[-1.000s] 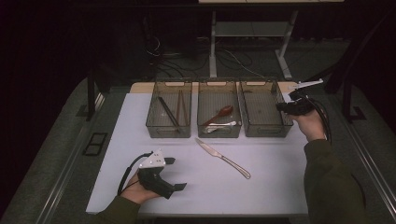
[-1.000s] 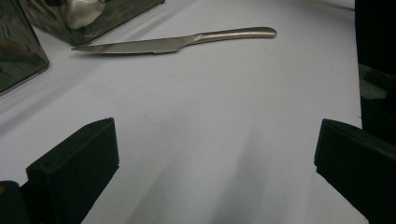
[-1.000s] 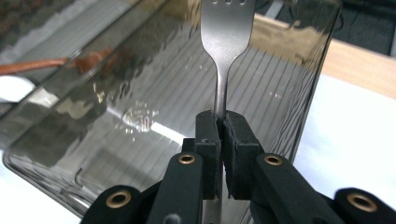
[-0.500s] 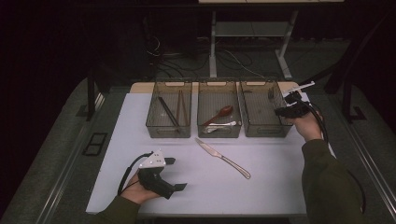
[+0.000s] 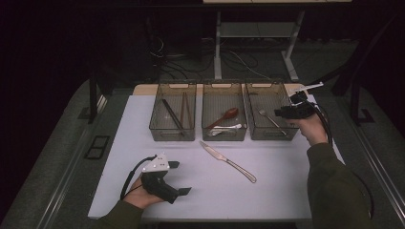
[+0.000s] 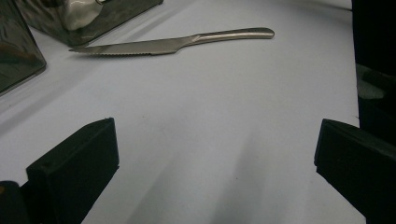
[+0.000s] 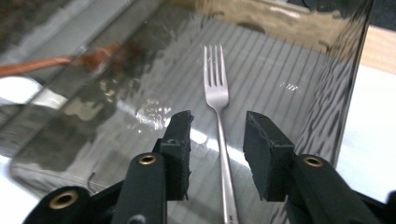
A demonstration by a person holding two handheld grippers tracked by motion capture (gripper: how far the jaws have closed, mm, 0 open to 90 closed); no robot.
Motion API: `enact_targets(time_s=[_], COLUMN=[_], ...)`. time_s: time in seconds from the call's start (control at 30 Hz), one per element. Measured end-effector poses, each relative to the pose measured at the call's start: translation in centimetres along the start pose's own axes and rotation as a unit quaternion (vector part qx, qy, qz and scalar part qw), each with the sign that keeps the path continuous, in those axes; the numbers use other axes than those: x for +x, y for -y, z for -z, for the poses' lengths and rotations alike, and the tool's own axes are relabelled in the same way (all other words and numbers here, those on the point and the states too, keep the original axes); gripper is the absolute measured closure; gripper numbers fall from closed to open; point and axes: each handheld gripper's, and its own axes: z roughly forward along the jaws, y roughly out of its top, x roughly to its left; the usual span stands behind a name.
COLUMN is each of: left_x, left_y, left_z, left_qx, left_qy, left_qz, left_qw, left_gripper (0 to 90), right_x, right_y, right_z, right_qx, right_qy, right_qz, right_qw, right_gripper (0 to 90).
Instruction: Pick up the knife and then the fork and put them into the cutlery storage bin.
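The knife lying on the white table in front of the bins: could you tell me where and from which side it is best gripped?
Grip the knife by its smooth rounded handle, not the serrated blade. It lies flat and diagonal, blade towards the middle bin, so come from above with the jaws across the handle. The open left tongs are probably nearest.

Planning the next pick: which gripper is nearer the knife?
Left. The left gripper rests on the table just short of the knife, jaws open toward it. The right gripper is over the right bin, above the fork.
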Motion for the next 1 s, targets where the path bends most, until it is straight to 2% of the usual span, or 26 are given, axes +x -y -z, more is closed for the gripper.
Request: enact_targets(time_s=[0.03, 0.1, 0.13, 0.2, 0.43, 0.57, 0.67, 0.73, 0.87, 1.0], left_x=[0.0, 0.0, 0.0, -0.1, -0.2, -0.1, -0.1, -0.1, -0.2, -0.1], left_y=[0.0, 0.0, 0.0, 0.0, -0.1, -0.1, -0.1, -0.1, -0.1, -0.1], left_z=[0.0, -0.1, -0.1, -0.1, -0.2, -0.2, -0.1, -0.2, -0.1, 0.0], left_qx=[-0.002, -0.002, -0.001, -0.002, -0.003, -0.002, -0.002, 0.0, 0.001, 0.001], left_qy=[0.0, 0.0, 0.0, -0.001, -0.003, -0.003, -0.004, -0.005, -0.005, -0.007], left_qz=[0.001, 0.0, 0.001, 0.0, 0.001, 0.001, 0.0, -0.001, -0.004, -0.006], left_qw=[1.0, 1.0, 1.0, 1.0, 1.0, 1.0, 1.0, 1.0, 1.0, 1.0], left_gripper=[0.0, 0.0, 0.0, 0.0, 0.0, 0.0, 0.0, 0.0, 0.0, 0.0], right_x=[0.2, 0.5, 0.7, 1.5, 3.8, 5.1, 5.9, 6.4, 7.4, 8.9], right_y=[0.0, 0.2, 0.2, 0.5, 1.5, 2.6, 3.7, 4.5, 5.7, 7.0], right_z=[0.4, 1.1, 1.4, 2.3, 4.6, 5.2, 5.4, 5.3, 5.0, 4.8], right_qx=[-0.007, -0.022, -0.023, -0.035, -0.047, -0.05, -0.049, -0.044, -0.026, -0.013], right_qy=[-0.004, -0.032, -0.038, -0.045, -0.074, -0.094, -0.101, -0.105, -0.106, -0.131], right_qz=[0.002, -0.013, -0.012, -0.005, 0.021, 0.028, 0.036, 0.037, 0.057, 0.078], right_qw=[1.0, 0.9992, 0.9989, 0.9984, 0.996, 0.9939, 0.9931, 0.9928, 0.9924, 0.9883], right_gripper=[57.4, 55.3, 54.4, 53.7, 51.6, 50.6, 50.2, 53.4, 63.7, 78.1])
